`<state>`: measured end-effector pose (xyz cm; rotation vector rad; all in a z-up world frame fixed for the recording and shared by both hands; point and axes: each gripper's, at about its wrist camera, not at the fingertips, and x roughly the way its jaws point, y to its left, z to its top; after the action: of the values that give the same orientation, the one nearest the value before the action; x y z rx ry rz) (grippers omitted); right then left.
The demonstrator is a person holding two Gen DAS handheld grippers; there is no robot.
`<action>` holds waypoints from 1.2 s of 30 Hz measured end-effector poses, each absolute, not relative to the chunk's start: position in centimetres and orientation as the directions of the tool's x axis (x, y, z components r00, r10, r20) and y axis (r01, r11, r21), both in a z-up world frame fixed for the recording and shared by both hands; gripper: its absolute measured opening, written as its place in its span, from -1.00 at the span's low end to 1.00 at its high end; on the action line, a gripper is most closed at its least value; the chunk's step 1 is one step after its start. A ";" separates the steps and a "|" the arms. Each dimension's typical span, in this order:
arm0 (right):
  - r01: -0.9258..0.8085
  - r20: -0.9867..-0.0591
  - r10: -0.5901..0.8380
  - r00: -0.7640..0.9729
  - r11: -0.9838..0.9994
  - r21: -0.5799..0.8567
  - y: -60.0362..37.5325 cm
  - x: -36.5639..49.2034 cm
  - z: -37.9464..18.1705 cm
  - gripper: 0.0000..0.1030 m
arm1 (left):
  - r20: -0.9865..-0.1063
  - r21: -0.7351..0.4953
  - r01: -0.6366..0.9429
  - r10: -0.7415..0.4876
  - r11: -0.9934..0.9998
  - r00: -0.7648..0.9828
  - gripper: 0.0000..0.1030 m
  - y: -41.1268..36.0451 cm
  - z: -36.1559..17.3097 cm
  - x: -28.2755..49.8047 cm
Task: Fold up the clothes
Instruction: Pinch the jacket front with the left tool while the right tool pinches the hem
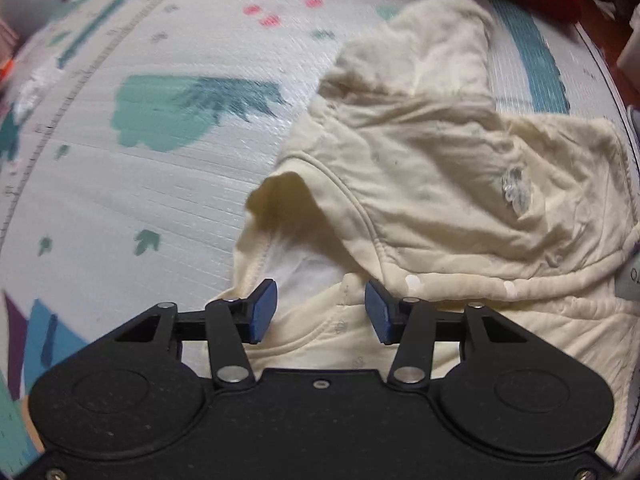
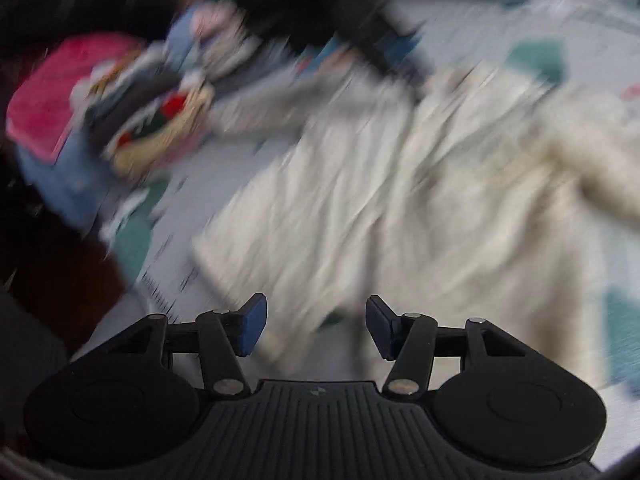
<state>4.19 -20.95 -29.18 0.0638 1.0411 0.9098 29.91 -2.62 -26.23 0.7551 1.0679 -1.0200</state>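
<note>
Cream cotton hooded garment (image 1: pixel 432 184), soft and crumpled, lies spread on a pale foam play mat printed with teal shapes (image 1: pixel 160 184), its hood bunched toward the far side and a small pale motif on the chest. In the left wrist view the left gripper (image 1: pixel 320 308) hangs just over the near edge of the cloth with its blue pads (image 1: pixel 262 310) spread apart and nothing between them. The right gripper (image 2: pixel 316 326) is likewise spread wide and empty above the same garment (image 2: pixel 400 208); that view is heavily blurred, so whether its pads touch the fabric cannot be told. Beyond it sits a heap of mixed coloured clothes (image 2: pixel 132 120), with a pink piece on the left of the pile.

The fabric looks light, limp and thin, so it will likely drape and slide on the mat rather than hold a crease. It should pinch easily, but a single layer may slip free. The stitched hem and seam near the left pads look like the firmest hold; taking two matching edge points would probably keep the fold square.
</note>
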 end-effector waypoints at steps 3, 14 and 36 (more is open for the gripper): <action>-0.592 -0.742 0.659 0.121 0.648 0.479 -19.5 4.0 -30.6 0.08 | -0.966 -0.010 0.939 -0.247 0.343 0.080 -0.09 -2.8 -27.1 30.3; -0.545 -0.747 0.644 0.162 0.690 0.476 -19.2 5.8 -30.8 -0.80 | -0.934 0.069 0.931 -0.304 0.359 0.186 -0.97 -1.8 -25.8 29.2; -0.499 -0.766 0.602 0.228 0.747 0.439 -19.7 7.8 -30.5 -0.80 | -0.941 0.103 0.923 -0.266 0.372 0.212 -0.22 -2.1 -27.0 29.6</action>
<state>7.77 -19.74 -30.46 0.1083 1.1060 0.7597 29.59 -2.06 -26.95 0.8030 1.0223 -0.9620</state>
